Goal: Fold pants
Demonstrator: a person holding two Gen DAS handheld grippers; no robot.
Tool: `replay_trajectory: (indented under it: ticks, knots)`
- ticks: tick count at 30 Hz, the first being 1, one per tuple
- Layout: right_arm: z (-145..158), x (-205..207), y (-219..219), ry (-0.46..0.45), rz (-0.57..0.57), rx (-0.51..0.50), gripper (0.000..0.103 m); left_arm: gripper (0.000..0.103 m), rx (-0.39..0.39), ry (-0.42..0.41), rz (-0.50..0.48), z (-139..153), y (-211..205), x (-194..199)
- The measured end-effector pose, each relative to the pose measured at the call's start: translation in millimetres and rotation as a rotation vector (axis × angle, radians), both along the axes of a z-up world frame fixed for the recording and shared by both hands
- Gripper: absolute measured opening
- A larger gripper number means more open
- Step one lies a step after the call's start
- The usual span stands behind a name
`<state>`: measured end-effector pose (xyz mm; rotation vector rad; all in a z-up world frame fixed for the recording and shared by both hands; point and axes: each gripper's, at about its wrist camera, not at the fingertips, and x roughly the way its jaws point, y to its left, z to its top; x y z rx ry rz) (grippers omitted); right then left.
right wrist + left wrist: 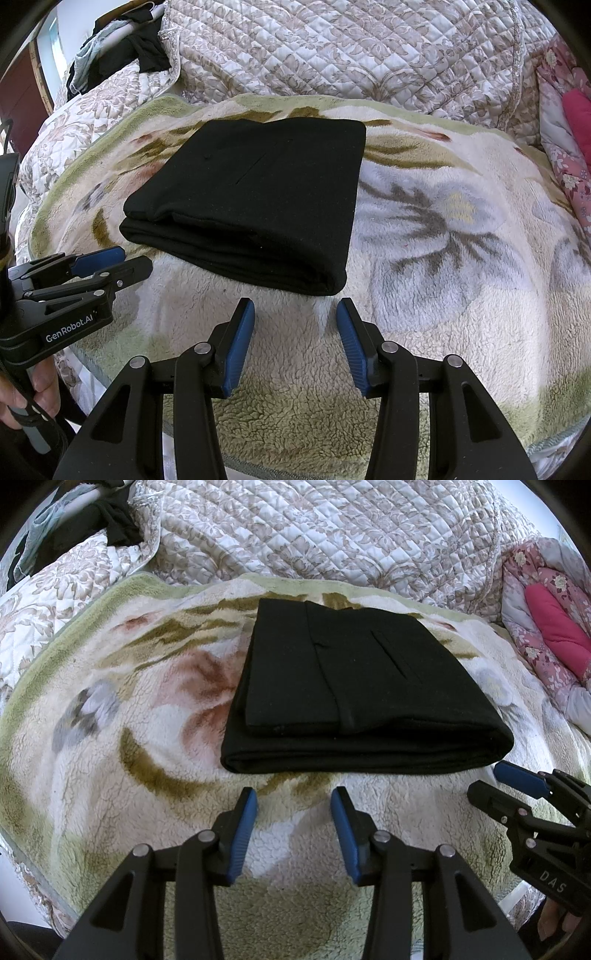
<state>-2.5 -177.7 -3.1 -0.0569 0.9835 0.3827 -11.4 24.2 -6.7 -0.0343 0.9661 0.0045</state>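
Left wrist view: one pair of black pants (365, 686), folded into a compact stacked rectangle, lies on one fleece floral blanket (122, 716) at the centre of the frame, extending toward 2 o'clock. One left gripper (294, 805) occupies the 6 o'clock position; its two blue-padded fingers are spread apart with only blanket visible between them, just short of the near folded edge of the pants and not touching it. One right gripper (495, 784) enters at 4 o'clock, near the right corner of the pants; its spread cannot be judged from this side angle. One quilted bedspread (332, 531) covers the bed from 10 to 1 o'clock. One pink floral quilt (546, 627) lies at 3 o'clock, and one heap of dark clothing (110, 520) at 11 o'clock. Right wrist view: the pants (255, 195) sit from the centre toward 10 o'clock on the blanket (461, 236). The right gripper (295, 314) at 6 o'clock has its two fingers spread, nothing between them, close to the near right corner of the pants. The left gripper (131, 260) appears at 8 o'clock, held by one hand (35, 387) at the frame edge. The bedspread (351, 48) runs across 12 o'clock.
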Motion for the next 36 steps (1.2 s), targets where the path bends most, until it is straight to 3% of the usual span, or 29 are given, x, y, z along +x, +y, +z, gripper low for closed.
replay_trajectory:
  ticks: [36]
  knots:
    - [-0.4, 0.4, 0.3, 0.000, 0.001, -0.001, 0.047, 0.050, 0.004, 0.002, -0.004, -1.5, -0.8, 0.2]
